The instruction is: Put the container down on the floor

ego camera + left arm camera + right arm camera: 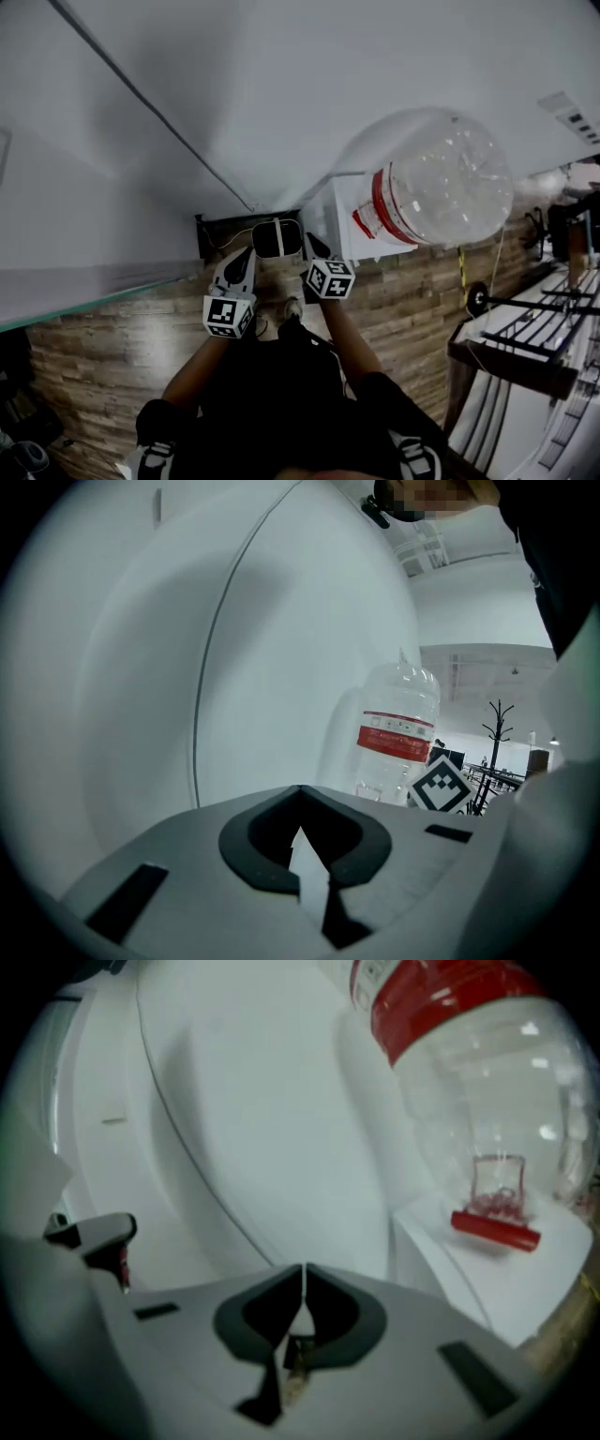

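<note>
The container is a large clear water jug [441, 178] with a red label band. It rests on a white cabinet [349, 225] against the white wall. In the right gripper view the jug [469, 1072] fills the upper right, with a red part [495, 1227] showing low through its clear wall. In the left gripper view the jug [398, 728] is further off. My left gripper [248, 253] and right gripper [312, 241] are side by side left of the cabinet, apart from the jug. Both are shut with nothing between the jaws, as at the left gripper [300, 799] and right gripper [304, 1279].
A wood-pattern floor [112, 347] runs across below the wall. A dark box [220, 234] and a rounded dark device [277, 237] are just past the grippers. Black metal racks [534, 328] stand at the right. A coat stand [495, 733] is behind the jug.
</note>
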Demonstrator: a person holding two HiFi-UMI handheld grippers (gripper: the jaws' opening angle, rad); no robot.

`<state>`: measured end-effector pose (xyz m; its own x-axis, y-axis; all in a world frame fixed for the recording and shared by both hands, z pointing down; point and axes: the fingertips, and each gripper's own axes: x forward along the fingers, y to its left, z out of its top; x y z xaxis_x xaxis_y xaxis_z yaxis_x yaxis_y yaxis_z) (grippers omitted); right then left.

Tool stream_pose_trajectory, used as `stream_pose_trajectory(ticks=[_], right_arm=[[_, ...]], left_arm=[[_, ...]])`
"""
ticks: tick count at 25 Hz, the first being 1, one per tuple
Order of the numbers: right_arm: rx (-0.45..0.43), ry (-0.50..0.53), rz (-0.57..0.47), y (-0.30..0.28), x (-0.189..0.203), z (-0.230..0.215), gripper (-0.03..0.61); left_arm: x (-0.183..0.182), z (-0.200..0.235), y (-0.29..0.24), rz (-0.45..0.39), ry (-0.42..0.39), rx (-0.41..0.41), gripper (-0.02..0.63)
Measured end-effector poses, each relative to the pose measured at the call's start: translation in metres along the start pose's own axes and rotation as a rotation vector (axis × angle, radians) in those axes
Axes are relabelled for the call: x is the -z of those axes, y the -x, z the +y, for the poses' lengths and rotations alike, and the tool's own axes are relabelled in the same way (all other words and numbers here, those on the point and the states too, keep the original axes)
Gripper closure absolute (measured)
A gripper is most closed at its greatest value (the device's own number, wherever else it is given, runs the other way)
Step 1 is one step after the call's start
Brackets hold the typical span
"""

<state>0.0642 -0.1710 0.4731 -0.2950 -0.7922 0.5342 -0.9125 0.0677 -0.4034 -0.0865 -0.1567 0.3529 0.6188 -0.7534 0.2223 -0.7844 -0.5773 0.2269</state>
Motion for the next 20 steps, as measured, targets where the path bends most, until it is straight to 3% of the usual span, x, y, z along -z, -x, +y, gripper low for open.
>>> stream_pose_trajectory(ticks=[5,11,15,20], right_arm=[[-0.028,-0.007,-0.093,0.042,-0.042,0.014,0.545],[-0.058,0.073,-0.232,0.104,-0.07,0.047,0.545],[-0.039,0.097,-0.283,0.137,-0.069,0.06,0.545],[-0.038,0.121,-0.258,0.147,-0.054,0.066,0.545]], left_arm=[[-0.029,-0.015,0.006,-0.039,-0.044,0.008,0.586],[-0.047,-0.038,0.016,-0.084,-0.069,0.014,0.586],[-0.049,-0.05,0.029,-0.111,-0.101,0.002,0.586],[-0.051,-0.056,0.035,-0.114,-0.109,-0.009,0.586]])
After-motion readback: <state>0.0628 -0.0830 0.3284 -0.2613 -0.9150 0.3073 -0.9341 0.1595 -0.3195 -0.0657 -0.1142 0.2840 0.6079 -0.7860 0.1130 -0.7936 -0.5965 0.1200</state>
